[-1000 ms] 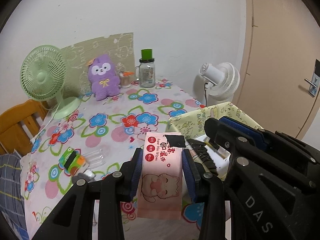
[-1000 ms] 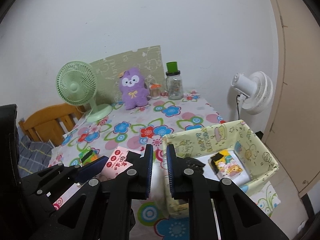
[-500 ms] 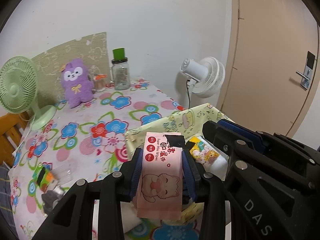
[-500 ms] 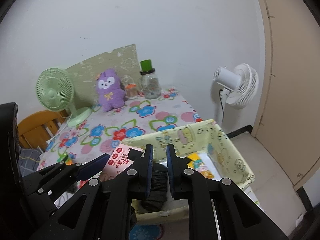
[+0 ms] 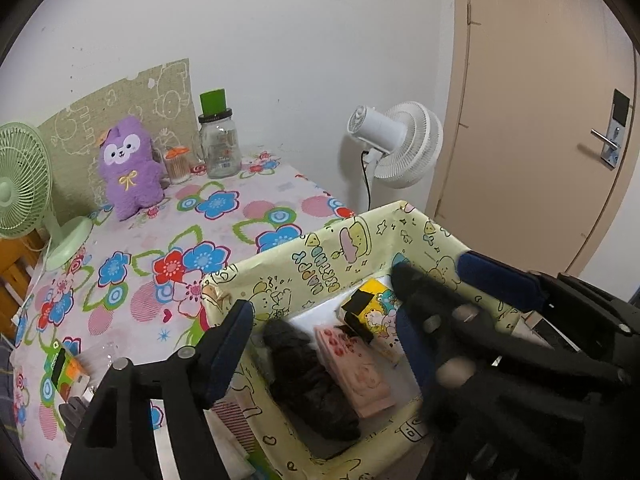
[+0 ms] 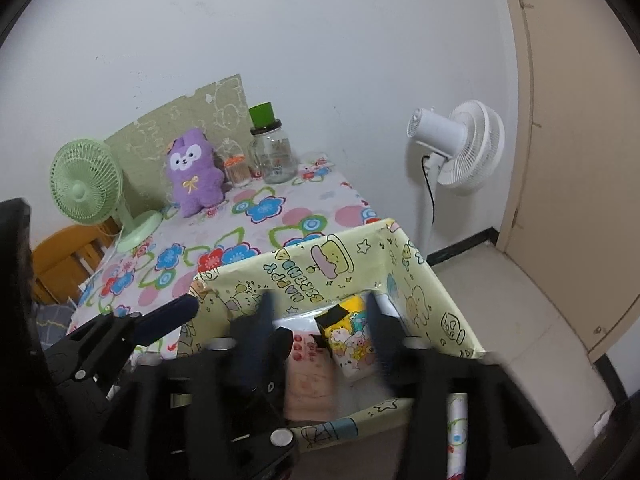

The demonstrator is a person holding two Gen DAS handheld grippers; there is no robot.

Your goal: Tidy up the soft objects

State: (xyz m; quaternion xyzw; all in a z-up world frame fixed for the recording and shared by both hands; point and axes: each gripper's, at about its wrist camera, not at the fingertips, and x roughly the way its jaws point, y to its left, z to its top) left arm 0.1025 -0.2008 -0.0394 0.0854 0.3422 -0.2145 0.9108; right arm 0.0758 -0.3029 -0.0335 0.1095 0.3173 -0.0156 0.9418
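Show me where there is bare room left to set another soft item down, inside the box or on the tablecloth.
Inside the yellow box, a white floor strip shows between the pink wipes pack and the right wall. The left side is crowded by the black bundle. On the tablecloth, the widest bare stretch lies between the purple plush, green fan and the box.

I see even, soft indoor light in both views, no hard glare; wall (image 5: 300, 40) evenly lit, w/ a faint shadow behind the white fan (image 5: 396, 144). Fisheye bends the door (image 5: 540, 120) and leaves black corners. Right gripper (image 6: 320, 320) is motion-blurred in both views; table (image 5: 240, 216) stays sharp.
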